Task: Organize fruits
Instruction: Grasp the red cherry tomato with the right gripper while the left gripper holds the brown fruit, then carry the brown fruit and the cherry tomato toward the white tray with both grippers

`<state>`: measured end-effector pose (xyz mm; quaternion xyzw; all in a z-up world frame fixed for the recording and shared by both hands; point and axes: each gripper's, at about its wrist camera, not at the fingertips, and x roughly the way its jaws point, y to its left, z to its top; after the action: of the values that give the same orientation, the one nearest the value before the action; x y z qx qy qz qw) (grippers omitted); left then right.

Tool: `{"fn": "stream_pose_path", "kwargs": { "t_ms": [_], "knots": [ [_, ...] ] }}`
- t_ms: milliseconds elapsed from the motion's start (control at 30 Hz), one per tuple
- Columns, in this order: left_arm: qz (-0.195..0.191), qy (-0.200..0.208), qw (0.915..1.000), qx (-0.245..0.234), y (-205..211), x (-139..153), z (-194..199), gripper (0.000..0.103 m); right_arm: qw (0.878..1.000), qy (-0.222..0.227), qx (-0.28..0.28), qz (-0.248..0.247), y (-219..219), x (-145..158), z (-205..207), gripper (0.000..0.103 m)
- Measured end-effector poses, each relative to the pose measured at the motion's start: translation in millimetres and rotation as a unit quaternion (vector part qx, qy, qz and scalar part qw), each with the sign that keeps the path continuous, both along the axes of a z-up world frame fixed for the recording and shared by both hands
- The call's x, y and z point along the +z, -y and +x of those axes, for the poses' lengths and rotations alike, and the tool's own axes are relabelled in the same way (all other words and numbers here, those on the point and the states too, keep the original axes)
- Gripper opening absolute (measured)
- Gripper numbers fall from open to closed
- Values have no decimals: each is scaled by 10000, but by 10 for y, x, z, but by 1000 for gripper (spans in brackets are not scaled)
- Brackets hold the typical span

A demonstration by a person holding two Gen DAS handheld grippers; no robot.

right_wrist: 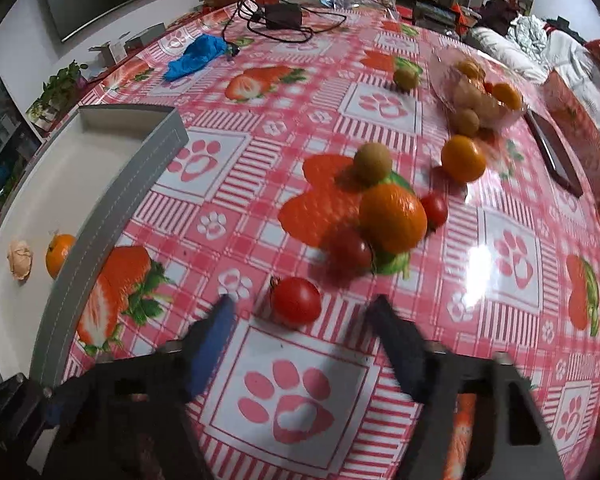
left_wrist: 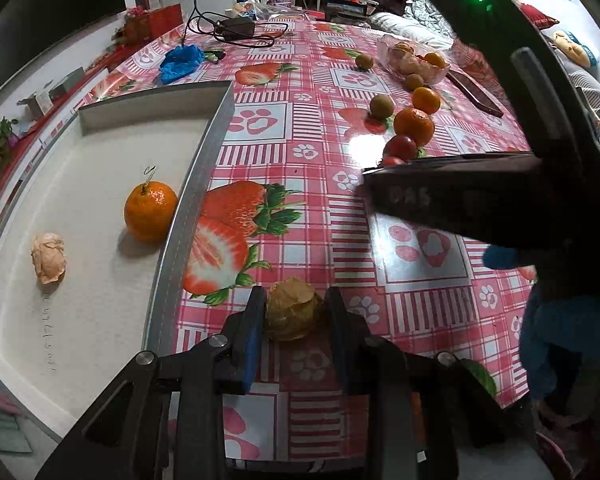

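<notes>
Step in hand: judged to be the transfer of loose fruits from the tablecloth into the grey tray, one piece per gripper.
Left gripper: clamped on a papery husked fruit, one pad on each side of it; the fruit sits low over the cloth, just right of the tray wall.
Right gripper: fingers apart with nothing pressed between them; a red tomato lies on the cloth just ahead of the tips, slightly left of centre. This view is motion-blurred, so exact clearance cannot be told.
Tray contents: one stemmed mandarin touching or nearly touching the inner wall, and a pale husked fruit well apart from it.
Remaining fruit: a large mandarin, further tomatoes, brownish-green round fruits and a second orange clustered on the cloth; more in the clear bowl.
Left-hand procedure: lift the husked fruit clear of the tray wall before crossing it; lower into bare floor between the two resident fruits; release only once it rests.
Grip caution: the husk looks thin and crushable; apply no extra squeeze.
Right-hand procedure: centre the tomato between the pads, descend until the pads straddle its widest part, then close gently.
Risk: a round tomato is likely to roll if one pad arrives first.
</notes>
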<state>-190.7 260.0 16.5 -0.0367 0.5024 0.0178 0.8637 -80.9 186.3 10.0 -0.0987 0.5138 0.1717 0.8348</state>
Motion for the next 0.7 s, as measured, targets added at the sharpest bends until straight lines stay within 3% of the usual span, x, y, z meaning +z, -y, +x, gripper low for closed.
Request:
{"fn": "stream_pose_path", "kwargs": {
  "t_ms": [33, 67, 233, 700],
  "knots": [
    [-9, -1, 10000, 7, -3, 2, 0, 33, 10000, 12, 22, 36, 3, 11, -1, 28],
    [-19, -1, 10000, 12, -6, 4, 0, 33, 9999, -13, 39, 100, 14, 17, -3, 25],
    [-38, 9, 10000, 28, -17, 8, 4, 33, 9969, -331, -7, 717, 237, 46, -62, 25],
    [-230, 25, 9996, 184, -80, 134, -28, 32, 9929, -482, -256, 1054, 683, 167, -310, 25]
  ]
}}
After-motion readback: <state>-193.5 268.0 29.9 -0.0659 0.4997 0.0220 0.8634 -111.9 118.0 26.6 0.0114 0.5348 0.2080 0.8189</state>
